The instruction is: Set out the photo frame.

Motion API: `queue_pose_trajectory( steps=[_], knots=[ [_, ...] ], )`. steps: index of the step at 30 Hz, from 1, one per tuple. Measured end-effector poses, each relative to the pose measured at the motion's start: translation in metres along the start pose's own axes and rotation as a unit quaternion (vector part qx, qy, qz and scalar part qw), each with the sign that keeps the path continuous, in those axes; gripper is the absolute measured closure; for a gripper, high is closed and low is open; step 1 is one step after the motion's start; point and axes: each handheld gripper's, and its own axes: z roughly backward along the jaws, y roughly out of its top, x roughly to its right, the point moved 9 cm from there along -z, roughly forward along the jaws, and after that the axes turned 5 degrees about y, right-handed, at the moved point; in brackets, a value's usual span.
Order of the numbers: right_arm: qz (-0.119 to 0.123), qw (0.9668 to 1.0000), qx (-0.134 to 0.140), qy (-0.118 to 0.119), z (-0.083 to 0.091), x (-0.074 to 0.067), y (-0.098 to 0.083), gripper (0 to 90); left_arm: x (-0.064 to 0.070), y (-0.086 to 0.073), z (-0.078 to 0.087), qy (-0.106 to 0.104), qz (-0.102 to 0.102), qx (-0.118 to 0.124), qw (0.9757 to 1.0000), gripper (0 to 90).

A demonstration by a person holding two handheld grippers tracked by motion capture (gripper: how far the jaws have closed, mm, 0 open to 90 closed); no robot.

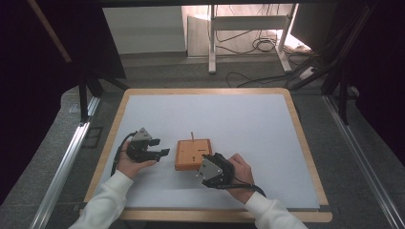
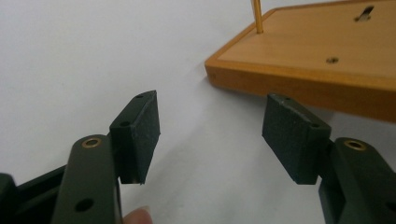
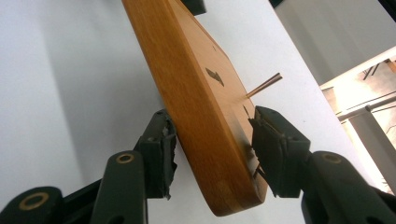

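An orange wooden board [image 1: 193, 153] with a thin upright peg [image 1: 192, 136] lies on the white table [image 1: 248, 114], near its front. My right gripper [image 1: 206, 163] comes in at the board's front right corner. In the right gripper view its jaws straddle the board [image 3: 196, 93], one pad under it and one on its top face, so the right gripper [image 3: 210, 135] is shut on it. My left gripper [image 1: 165, 152] sits just left of the board, apart from it. The left gripper [image 2: 210, 130] stands open with nothing between the pads, facing the board's edge [image 2: 299, 84] and peg [image 2: 257, 16].
The table has a light wooden rim [image 1: 305, 157]. Metal rails [image 1: 67, 162] run along both sides of it. Behind the table stand a white frame [image 1: 248, 28] and loose cables [image 1: 258, 45] on the floor.
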Motion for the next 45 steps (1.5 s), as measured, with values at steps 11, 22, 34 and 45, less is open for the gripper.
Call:
queue_pose_trajectory(
  steps=[11, 22, 34, 45],
  knots=[
    [0.012, 0.9999, -0.009, 0.003, 0.004, 0.014, 0.010, 56.9, 0.000, -0.006, -0.005, 0.009, 0.006, -0.007, 0.9999, 35.9],
    [0.039, 0.9990, -0.021, 0.005, 0.004, 0.024, 0.021, 61.9, -0.005, -0.010, -0.007, 0.016, 0.022, -0.011, 0.9996, 35.8],
    [0.069, 0.9971, -0.032, 0.007, 0.002, 0.031, 0.030, 66.5, -0.006, -0.014, -0.010, 0.014, 0.028, -0.018, 0.9994, 35.2],
    [0.092, 0.9948, -0.039, 0.021, 0.001, 0.037, 0.036, 68.4, -0.009, -0.015, -0.011, 0.011, 0.031, -0.018, 0.9993, 35.1]
  ],
)
